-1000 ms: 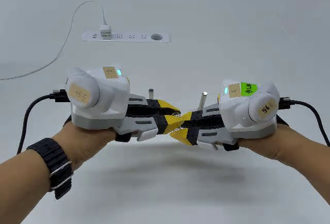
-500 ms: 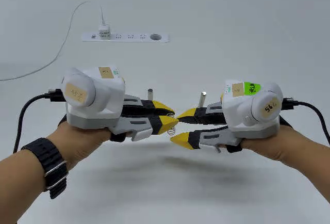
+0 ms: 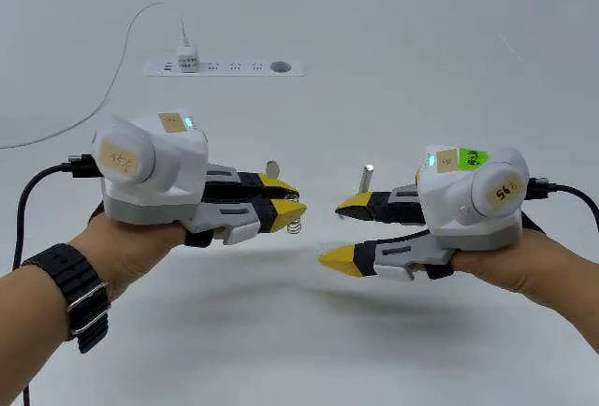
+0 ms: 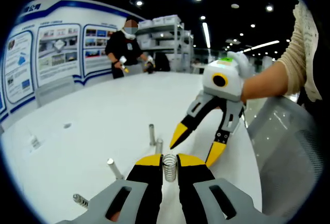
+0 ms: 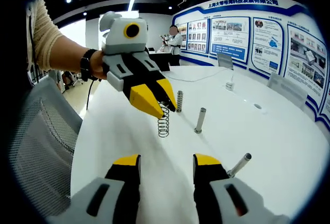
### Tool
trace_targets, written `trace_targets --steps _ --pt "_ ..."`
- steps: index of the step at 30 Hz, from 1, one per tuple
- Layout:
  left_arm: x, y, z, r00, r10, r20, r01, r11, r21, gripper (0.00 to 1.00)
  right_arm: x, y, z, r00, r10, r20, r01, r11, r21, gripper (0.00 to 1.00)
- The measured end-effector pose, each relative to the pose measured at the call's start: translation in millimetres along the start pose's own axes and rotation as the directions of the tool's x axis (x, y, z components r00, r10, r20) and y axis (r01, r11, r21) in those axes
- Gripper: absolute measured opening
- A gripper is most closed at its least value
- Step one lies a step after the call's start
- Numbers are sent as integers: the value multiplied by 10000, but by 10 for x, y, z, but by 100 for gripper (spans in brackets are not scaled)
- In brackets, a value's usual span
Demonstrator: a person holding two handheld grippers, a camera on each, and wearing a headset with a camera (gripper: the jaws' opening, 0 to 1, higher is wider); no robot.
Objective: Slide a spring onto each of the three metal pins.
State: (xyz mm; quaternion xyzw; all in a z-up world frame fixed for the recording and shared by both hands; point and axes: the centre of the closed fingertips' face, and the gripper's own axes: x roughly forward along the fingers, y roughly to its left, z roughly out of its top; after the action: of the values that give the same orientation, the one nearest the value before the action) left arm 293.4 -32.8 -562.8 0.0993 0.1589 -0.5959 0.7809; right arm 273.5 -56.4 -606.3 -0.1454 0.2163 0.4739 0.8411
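My left gripper (image 3: 292,211) is shut on a small steel spring (image 3: 294,226), which hangs down from its yellow tips; the spring (image 4: 169,167) stands between the jaws in the left gripper view. A little to its right, my right gripper (image 3: 335,233) is open and holds nothing. One bare metal pin (image 3: 366,180) stands upright just behind the right gripper's upper jaw. Another pin (image 3: 272,169) pokes up behind the left gripper. In the right gripper view a far pin (image 5: 179,101) carries a spring, a bare pin (image 5: 200,120) stands nearer, and another pin (image 5: 240,164) is beside my right jaw.
A white power strip (image 3: 225,66) with a plugged-in charger and cable lies at the back of the white table (image 3: 421,69). A mesh chair (image 5: 36,146) is near the table edge. A person (image 4: 126,48) stands far off by the shelves.
The two grippers met tip to tip at the spring, then the right one opened and drew back right. The left one kept the spring and moved left.
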Motion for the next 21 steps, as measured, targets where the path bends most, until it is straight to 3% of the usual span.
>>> trace_targets --steps 10,21 --pt "-66 191 20 9989 471 -31 -471 9989 -11 10 -123 -47 -81 9997 -228 -67 230 9995 212 47" --pt "-101 408 53 9947 1031 -33 -1031 9947 -16 10 -281 -214 -148 9965 -834 26 830 9940 706 48"
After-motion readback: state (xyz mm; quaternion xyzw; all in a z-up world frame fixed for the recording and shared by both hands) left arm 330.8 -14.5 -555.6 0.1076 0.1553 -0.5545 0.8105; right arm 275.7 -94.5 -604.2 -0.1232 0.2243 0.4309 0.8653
